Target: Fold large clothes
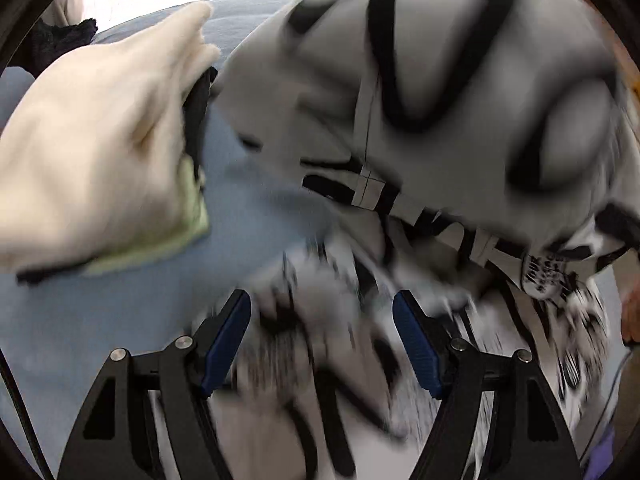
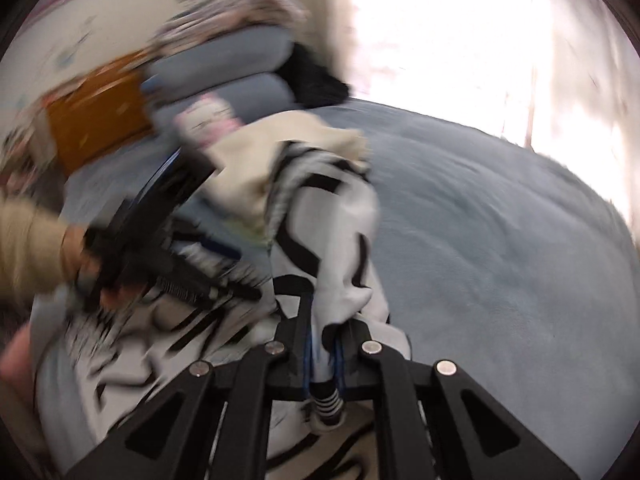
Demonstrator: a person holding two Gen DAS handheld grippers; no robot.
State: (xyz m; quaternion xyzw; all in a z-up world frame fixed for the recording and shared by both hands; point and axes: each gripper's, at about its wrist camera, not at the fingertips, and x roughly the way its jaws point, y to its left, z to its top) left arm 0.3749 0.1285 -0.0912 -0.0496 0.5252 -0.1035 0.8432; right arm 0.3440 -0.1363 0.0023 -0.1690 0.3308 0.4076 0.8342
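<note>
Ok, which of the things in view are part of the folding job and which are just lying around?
Part of the job:
- patterned garment
- right gripper, shut on it
- left gripper, open over it
- bed, the work surface

Lying about:
- cream cloth
- pillows
- black cloth
- orange box

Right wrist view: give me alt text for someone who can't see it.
The right gripper is shut on a fold of the white-and-black patterned garment, which spreads across a blue bedspread. At left, blurred, the left gripper reaches toward a cream garment.
</note>
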